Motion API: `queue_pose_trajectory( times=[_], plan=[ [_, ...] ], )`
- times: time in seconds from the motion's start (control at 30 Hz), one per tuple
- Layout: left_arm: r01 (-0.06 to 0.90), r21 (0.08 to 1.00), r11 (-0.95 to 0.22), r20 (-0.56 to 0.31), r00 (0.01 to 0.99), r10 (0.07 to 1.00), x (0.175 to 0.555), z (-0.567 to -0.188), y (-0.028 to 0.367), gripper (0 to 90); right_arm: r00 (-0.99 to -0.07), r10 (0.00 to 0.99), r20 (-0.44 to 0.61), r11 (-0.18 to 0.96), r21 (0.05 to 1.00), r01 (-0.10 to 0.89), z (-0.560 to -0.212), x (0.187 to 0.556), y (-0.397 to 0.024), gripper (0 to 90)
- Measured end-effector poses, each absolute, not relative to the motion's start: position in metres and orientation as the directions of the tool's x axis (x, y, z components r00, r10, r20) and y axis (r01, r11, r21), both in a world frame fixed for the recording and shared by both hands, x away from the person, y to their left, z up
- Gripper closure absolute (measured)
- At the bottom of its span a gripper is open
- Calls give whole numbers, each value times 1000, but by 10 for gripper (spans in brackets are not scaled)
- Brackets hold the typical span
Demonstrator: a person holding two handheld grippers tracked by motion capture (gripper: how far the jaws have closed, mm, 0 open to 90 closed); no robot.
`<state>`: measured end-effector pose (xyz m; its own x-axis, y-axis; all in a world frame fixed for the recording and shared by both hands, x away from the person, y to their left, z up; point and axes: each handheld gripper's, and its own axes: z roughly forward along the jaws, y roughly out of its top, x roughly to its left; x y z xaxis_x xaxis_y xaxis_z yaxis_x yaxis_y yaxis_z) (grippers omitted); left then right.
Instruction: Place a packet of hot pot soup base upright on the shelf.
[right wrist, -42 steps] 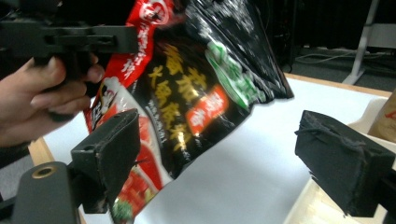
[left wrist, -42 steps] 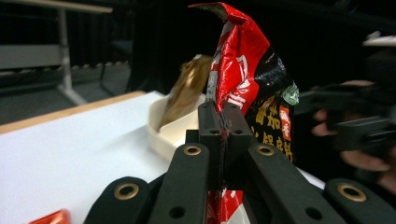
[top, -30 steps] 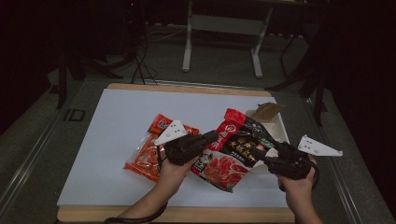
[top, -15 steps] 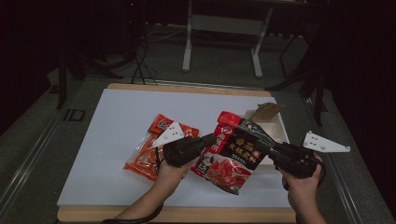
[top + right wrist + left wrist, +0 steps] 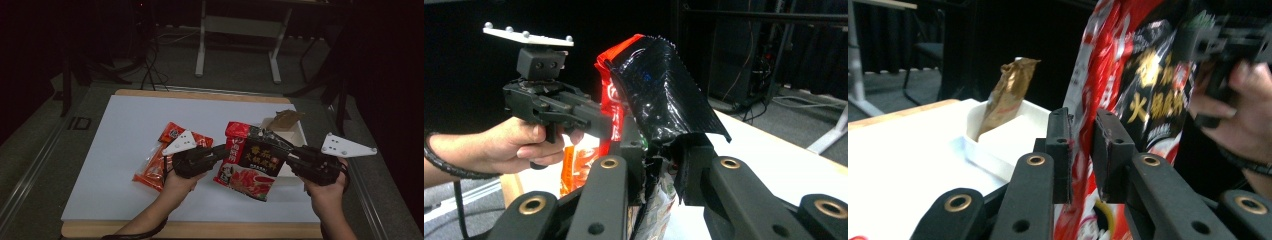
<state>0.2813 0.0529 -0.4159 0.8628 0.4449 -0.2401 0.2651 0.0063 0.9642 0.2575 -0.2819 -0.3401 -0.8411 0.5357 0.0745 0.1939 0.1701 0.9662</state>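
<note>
A red and black food pouch [image 5: 250, 160] hangs above the white table top, held from both sides. My left gripper [image 5: 226, 150] is shut on its left edge; in the left gripper view the red pouch [image 5: 1128, 100] runs up between the jaws of my left gripper [image 5: 1082, 150]. My right gripper [image 5: 289, 154] is shut on the pouch's right edge; in the right gripper view the black pouch edge [image 5: 659, 95] curls over the jaws of my right gripper [image 5: 663, 165]. The left gripper [image 5: 554, 107] and its hand show beyond the pouch there.
An orange-red snack bag [image 5: 167, 157] lies flat on the white table top [image 5: 120, 125] under my left hand. A white tray [image 5: 295, 132] with a brown paper packet [image 5: 286, 119] in it stands at the right, behind the pouch. The tray [image 5: 1008, 135] and packet [image 5: 1005, 95] also appear in the left gripper view.
The pouch has been lifted and turned more upright between the two grippers. My right gripper has moved outward to the right and a little higher.
</note>
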Motion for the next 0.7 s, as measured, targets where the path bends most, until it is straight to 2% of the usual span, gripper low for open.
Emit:
queue_pose_trajectory(
  times=[0.2,0.4,0.47,0.53,0.63,0.7],
  plan=[
    [254,967,-32,-207,848,489,279,-415,63,548,-858,510,63,181,967,178,-330,266,-284,772],
    [286,958,-36,-232,838,495,274,-419,80,295,-850,526,42,185,969,162,-318,277,-294,771],
    [287,957,-33,-232,831,505,271,-424,84,154,-849,527,34,187,970,155,-314,282,-299,771],
    [285,958,-23,-234,829,508,267,-429,90,139,-844,535,29,185,971,150,-311,287,-304,770],
    [278,960,-33,-221,823,523,264,-433,94,32,-841,541,23,184,972,145,-309,292,-309,770],
    [284,957,-58,-209,815,541,258,-439,103,12,-830,558,14,182,974,138,-307,300,-316,770]
  ],
)
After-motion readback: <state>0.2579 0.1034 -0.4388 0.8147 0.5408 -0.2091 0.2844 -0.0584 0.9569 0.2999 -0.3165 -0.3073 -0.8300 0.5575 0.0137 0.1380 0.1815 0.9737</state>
